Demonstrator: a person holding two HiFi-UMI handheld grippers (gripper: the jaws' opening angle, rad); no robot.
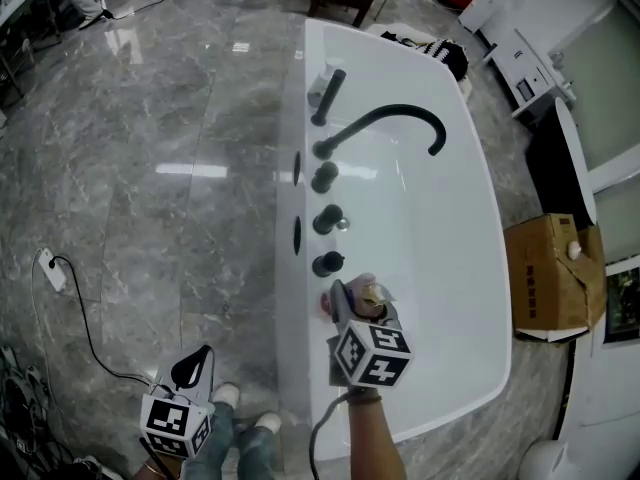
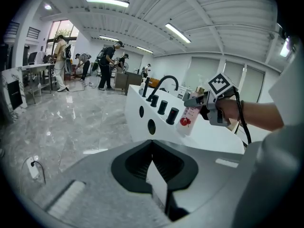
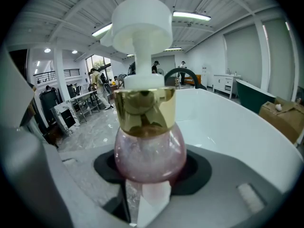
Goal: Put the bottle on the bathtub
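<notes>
While right gripper (image 1: 356,300) jaws clamp pink bottle (image 3: 145,144) over bathtub (image 1: 445,268), near black knobs (image 1: 328,219), left gripper (image 1: 193,366) jaws seemingly closed, empty.

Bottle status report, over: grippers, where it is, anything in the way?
Right gripper shut on pump bottle. Left gripper shut, empty, low over the floor. Pump bottle over bathtub rim, contact unclear. Black knob close ahead.

Bottle (image 3: 149,148) is a pump type: white pump head, shiny gold collar, rounded pink glittery shoulder, and a pale body with a red print. It's clamped in the right gripper (image 1: 348,303) over the near end of the tub's (image 1: 440,268) knob-side rim, just beside the closest black knob (image 1: 328,263). Tub is white and glossy and sits on grey marble floor.
</notes>
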